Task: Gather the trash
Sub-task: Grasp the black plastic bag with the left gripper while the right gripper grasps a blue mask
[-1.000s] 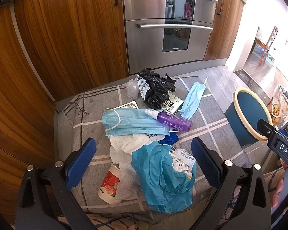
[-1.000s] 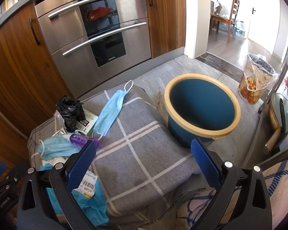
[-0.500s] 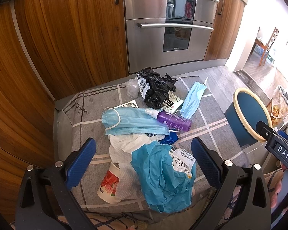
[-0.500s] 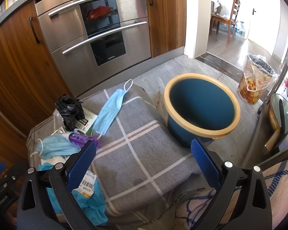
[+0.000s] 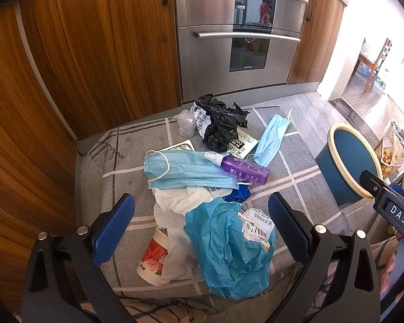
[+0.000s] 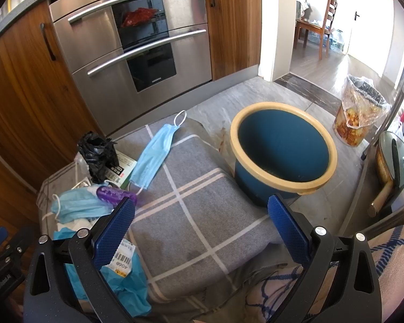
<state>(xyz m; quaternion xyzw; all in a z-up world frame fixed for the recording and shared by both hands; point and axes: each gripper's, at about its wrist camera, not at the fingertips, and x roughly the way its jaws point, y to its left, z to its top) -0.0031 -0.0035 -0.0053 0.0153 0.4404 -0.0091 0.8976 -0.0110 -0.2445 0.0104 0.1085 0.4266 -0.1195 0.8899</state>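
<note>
Both grippers, left (image 5: 200,223) and right (image 6: 200,223), hang with jaws apart, holding nothing. The trash pile (image 5: 215,188) lies on the grey mat (image 6: 191,202), at the blue bin's (image 6: 282,148) nine o'clock.

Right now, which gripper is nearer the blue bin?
Right. The right gripper hovers just beside the bin; the left gripper is over the trash pile, farther away.

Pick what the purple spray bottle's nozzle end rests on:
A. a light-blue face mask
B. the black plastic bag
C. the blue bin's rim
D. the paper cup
A: in the left wrist view the purple spray bottle lies with its white nozzle over the spread-out light-blue face mask, clear of the other three things.
</note>
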